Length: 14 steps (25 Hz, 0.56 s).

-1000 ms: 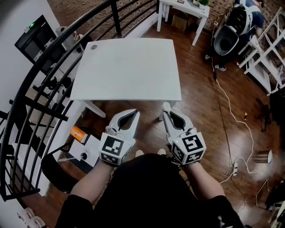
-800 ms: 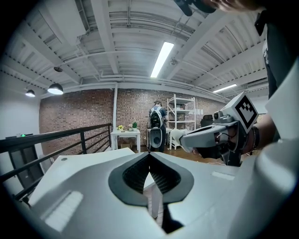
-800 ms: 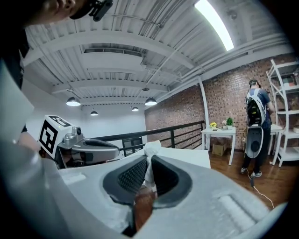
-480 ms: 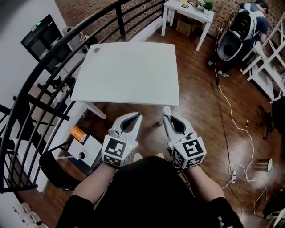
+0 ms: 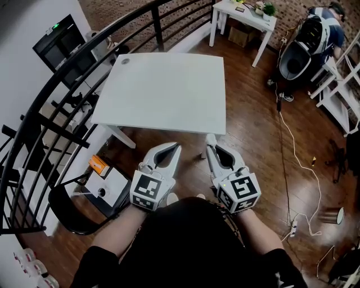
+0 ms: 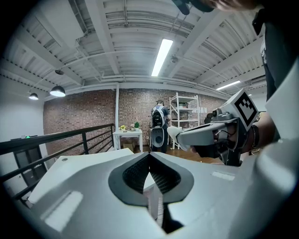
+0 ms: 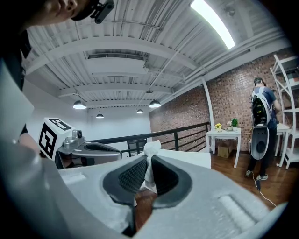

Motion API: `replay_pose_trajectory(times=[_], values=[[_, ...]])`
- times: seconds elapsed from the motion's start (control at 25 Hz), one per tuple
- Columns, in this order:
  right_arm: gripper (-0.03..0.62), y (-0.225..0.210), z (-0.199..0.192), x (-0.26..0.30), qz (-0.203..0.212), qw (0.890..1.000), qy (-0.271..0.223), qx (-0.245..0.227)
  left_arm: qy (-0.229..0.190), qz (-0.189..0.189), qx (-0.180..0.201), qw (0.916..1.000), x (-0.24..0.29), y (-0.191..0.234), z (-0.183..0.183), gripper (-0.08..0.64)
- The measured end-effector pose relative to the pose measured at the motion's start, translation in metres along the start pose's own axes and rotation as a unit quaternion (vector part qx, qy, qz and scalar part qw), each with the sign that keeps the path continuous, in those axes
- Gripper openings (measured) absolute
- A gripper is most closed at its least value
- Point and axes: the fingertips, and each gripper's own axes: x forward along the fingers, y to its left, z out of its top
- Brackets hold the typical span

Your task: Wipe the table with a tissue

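Observation:
The white table (image 5: 163, 90) stands ahead of me with a bare top. Both grippers hover over the wooden floor just short of its near edge. My right gripper (image 5: 209, 140) is shut on a white tissue (image 7: 151, 151), which sticks out as a small wad past the tips and runs down between the pads. The tissue (image 6: 174, 133) also shows at the right gripper's tip in the left gripper view. My left gripper (image 5: 175, 147) is beside it, shut, with nothing between its jaws (image 6: 149, 155).
A black curved railing (image 5: 67, 84) runs along the table's left side. A small round mark (image 5: 125, 61) sits at the table's far left corner. Boxes (image 5: 109, 185) lie on the floor at left. A white cable (image 5: 292, 140) trails at right. A small white table (image 5: 242, 14) and a person (image 5: 323, 22) are at the back.
My head has shifted, so the table sits slightly further right and higher in view. Both grippers stay shut and have hardly moved.

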Motion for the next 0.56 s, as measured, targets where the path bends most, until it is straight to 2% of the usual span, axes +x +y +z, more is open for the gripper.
replay_pose_trajectory(times=[0.56], values=[[0.017,-0.0049,0.0,0.0009,0.005,1.0,0.001,-0.001,0.008,0.006,0.011,0.9999,0.0037,0.001,-0.008,0.012]])
